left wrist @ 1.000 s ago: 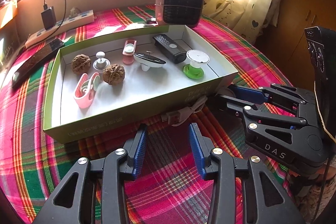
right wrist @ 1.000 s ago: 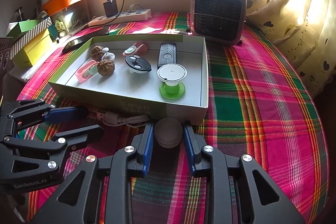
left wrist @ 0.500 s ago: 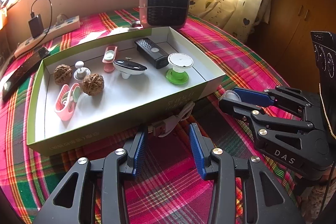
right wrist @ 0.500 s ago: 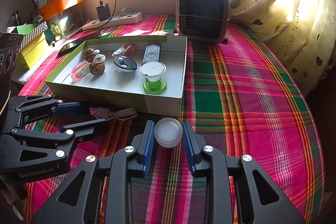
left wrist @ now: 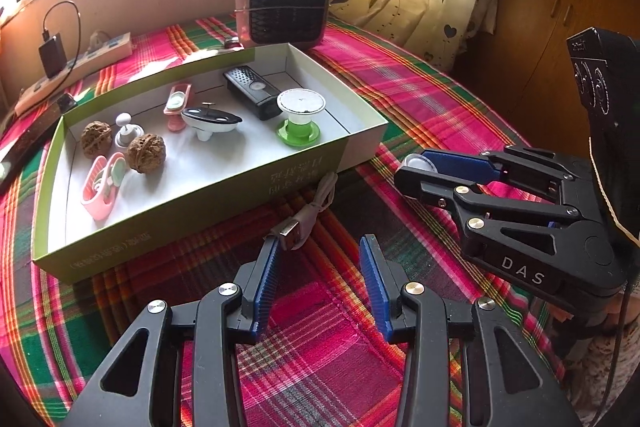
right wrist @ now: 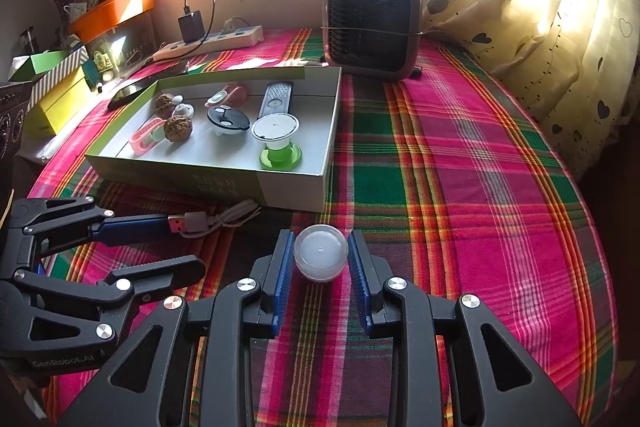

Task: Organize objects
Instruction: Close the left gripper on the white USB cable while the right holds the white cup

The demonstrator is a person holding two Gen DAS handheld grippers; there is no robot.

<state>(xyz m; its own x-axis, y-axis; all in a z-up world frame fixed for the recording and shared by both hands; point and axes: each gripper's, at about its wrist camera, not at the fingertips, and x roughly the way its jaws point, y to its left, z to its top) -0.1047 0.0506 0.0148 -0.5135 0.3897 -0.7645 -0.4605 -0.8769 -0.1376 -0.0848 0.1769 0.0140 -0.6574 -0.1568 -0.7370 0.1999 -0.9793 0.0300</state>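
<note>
- A small grey heater [right wrist: 373, 25] stands at twelve o'clock on the plaid tablecloth [right wrist: 460, 155].
- A power strip [right wrist: 208, 43] with a black charger [right wrist: 191, 26] lies at eleven.
- Heart-print curtains [right wrist: 552, 27] hang at two.
- An orange planter [right wrist: 112, 13] sits at ten.

I see a plaid tablecloth [right wrist: 460, 163] carrying a shallow green box [right wrist: 280, 187], a coiled USB cable [right wrist: 216, 217] just before it, a small heater [right wrist: 372, 27], a power strip [right wrist: 212, 43] and a phone [right wrist: 128, 93].

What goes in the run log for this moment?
right hand-held gripper: shut on round cap | left hand-held gripper: open, at USB cable | box: untouched
</note>
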